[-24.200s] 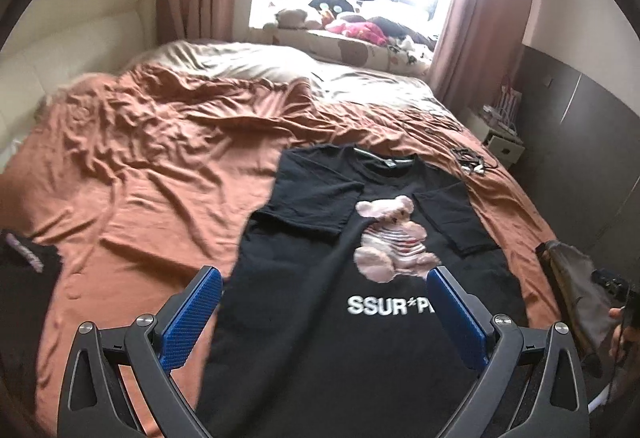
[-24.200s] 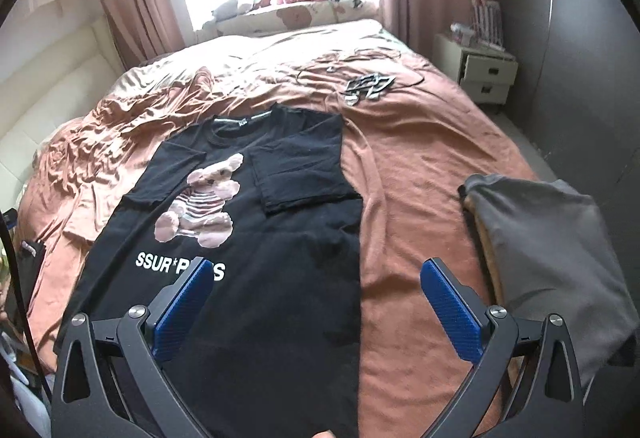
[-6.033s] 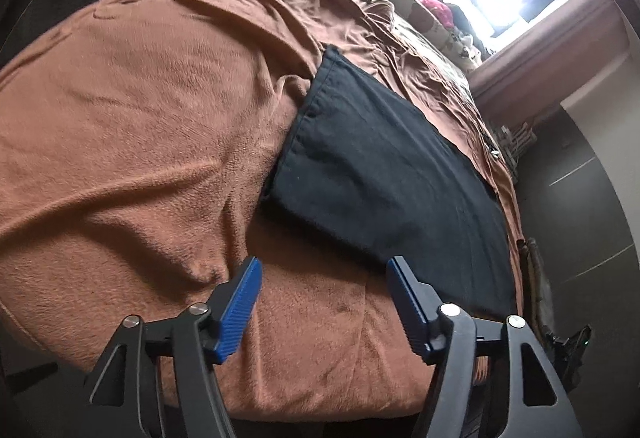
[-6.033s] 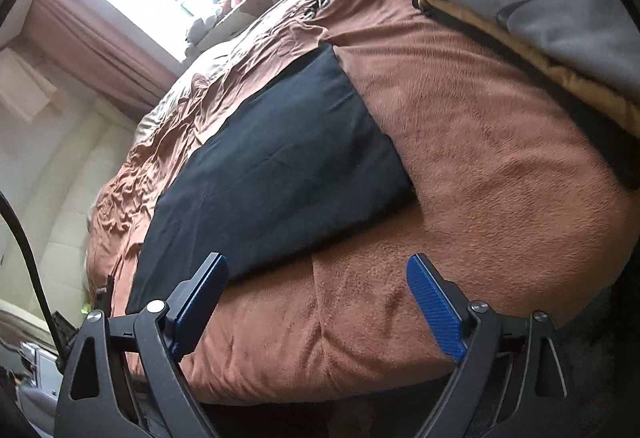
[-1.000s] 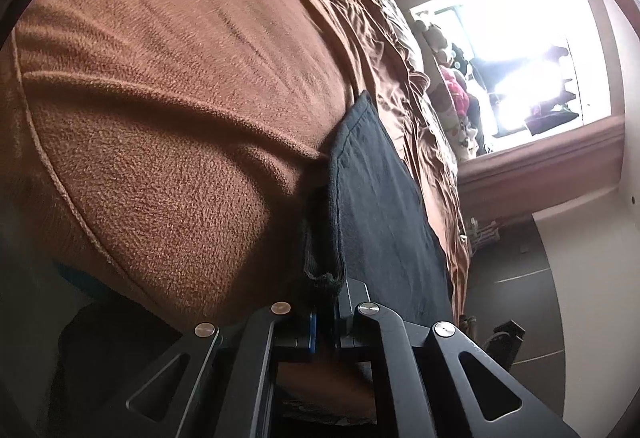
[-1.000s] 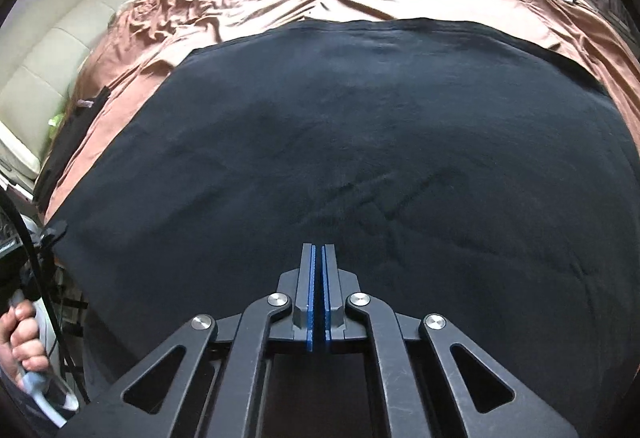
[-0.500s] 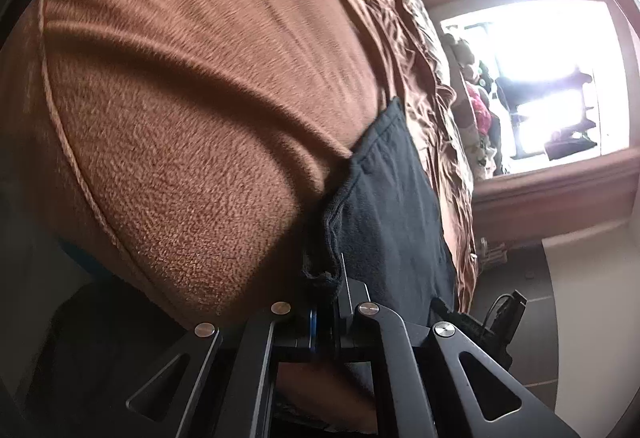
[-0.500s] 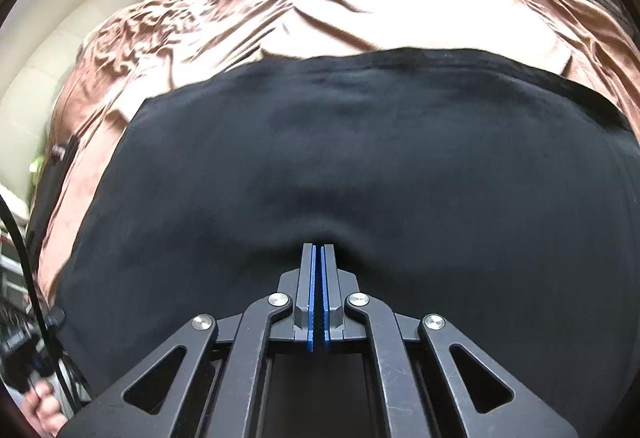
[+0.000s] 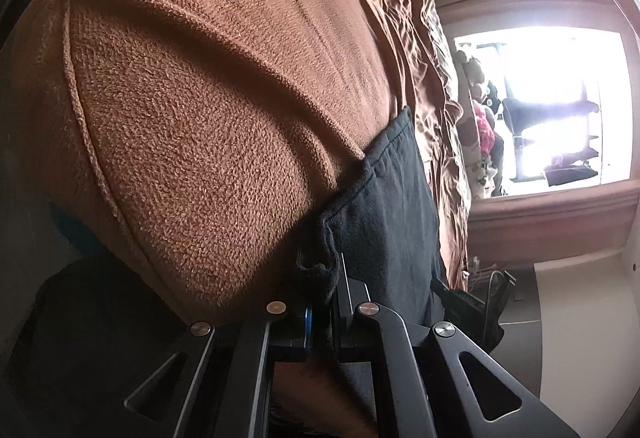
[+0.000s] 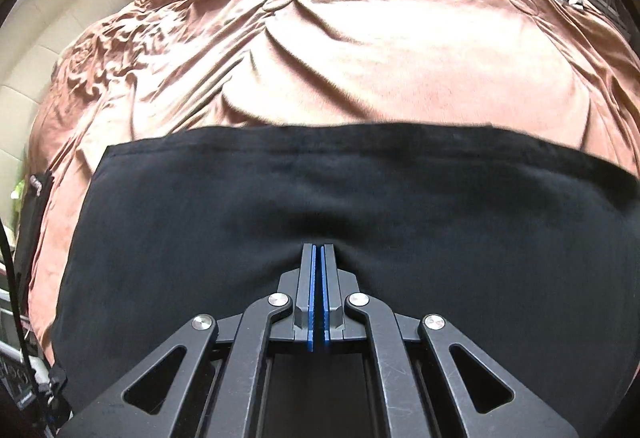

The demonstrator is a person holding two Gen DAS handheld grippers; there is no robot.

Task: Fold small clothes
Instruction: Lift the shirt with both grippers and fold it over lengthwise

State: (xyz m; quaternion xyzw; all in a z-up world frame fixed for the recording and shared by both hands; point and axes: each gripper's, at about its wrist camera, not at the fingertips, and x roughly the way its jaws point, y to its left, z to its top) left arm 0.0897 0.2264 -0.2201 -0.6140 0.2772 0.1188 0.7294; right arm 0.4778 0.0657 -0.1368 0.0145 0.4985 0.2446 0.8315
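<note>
With L gripper (image 9: 322,302) and R gripper (image 10: 319,270) both clamped on the black tee (image 10: 280,222) at frame bottom, carry its edge level over the bed (image 10: 360,58), corners aligned w/ far hem.

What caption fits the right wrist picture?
Shut right gripper pinching the folded black cotton T-shirt on the rumpled brown fleece bedspread.

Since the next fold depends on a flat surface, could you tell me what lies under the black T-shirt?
The black T-shirt lies on the brown blanket, which shows beyond its far edge and beside it. Whatever sits directly beneath the cloth is covered. Both grippers are shut on it.
</note>
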